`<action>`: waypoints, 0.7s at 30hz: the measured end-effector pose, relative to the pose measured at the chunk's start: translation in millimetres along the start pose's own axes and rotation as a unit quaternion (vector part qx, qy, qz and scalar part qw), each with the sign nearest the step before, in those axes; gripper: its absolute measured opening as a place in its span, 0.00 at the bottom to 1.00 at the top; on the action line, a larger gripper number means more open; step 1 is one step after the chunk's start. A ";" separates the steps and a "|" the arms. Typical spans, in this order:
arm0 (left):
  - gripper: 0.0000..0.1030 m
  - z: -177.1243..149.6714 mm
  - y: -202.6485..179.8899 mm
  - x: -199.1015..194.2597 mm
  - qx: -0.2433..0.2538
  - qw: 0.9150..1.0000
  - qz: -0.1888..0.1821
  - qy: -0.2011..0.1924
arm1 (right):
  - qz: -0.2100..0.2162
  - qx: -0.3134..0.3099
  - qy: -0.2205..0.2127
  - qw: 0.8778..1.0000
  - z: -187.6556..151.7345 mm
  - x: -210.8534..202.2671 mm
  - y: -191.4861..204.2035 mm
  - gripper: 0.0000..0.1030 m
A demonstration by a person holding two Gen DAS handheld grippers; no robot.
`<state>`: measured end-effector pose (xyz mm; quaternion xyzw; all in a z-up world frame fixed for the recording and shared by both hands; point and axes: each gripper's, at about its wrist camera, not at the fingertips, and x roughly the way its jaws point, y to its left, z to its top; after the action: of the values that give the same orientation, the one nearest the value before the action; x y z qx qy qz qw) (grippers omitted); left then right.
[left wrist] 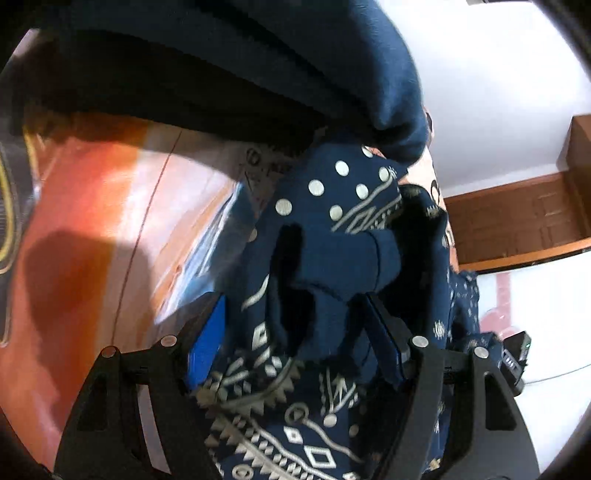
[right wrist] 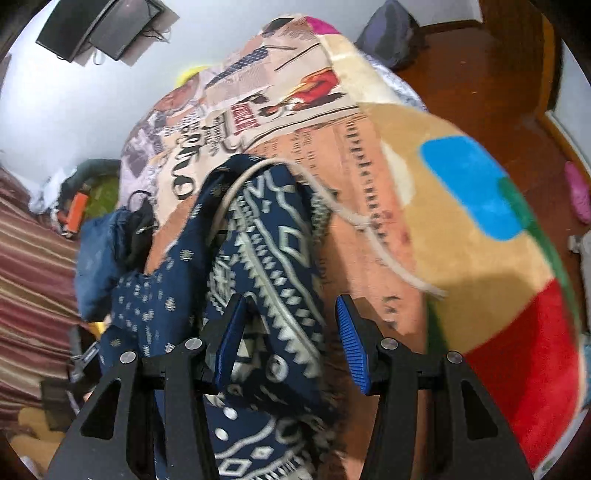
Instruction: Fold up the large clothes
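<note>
Printed blanket (right wrist: 461,206), wall monitors (right wrist: 99,29) (dark), wooden floor (right wrist: 480,66)

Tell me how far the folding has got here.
Early on. Done: the navy patterned garment is on the colourful blanket. In hand: bunched cloth sits between the fingers of the left gripper; the right gripper is open around one edge. Left: it is still crumpled, with no neat fold showing.

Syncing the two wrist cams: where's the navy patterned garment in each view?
Left wrist: navy patterned garment fills centre to bottom, bunched between the left gripper pads.
Right wrist: the garment runs centre-left to bottom, draped on the printed blanket, passing between the right gripper pads.
Shared landmark: its white zigzag border.
</note>
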<state>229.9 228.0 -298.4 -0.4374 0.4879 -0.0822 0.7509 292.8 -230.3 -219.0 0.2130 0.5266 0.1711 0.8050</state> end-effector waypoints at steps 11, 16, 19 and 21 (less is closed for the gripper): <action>0.19 -20.2 -55.6 -9.3 0.112 0.991 0.056 -0.052 | 0.027 -0.003 -0.027 0.999 -2.4 9.9 14.4 0.18; 0.12 -34.4 -102.5 -31.8 0.177 0.977 0.090 -0.078 | 0.032 -0.028 -0.064 0.997 -4.6 -11.1 33.5 0.13; 0.10 -41.9 -137.1 -52.6 0.212 0.969 0.080 -0.098 | 0.040 -0.060 -0.087 0.994 -5.2 -30.6 54.6 0.12; 0.09 -40.7 -149.1 -65.5 0.228 0.965 0.075 -0.109 | 0.042 -0.085 -0.102 0.990 -4.4 -41.9 70.3 0.12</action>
<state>208.9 150.5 -151.0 -0.2237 0.4028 -0.0867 0.8833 269.0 -190.8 -151.3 0.1823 0.4157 0.2263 0.8618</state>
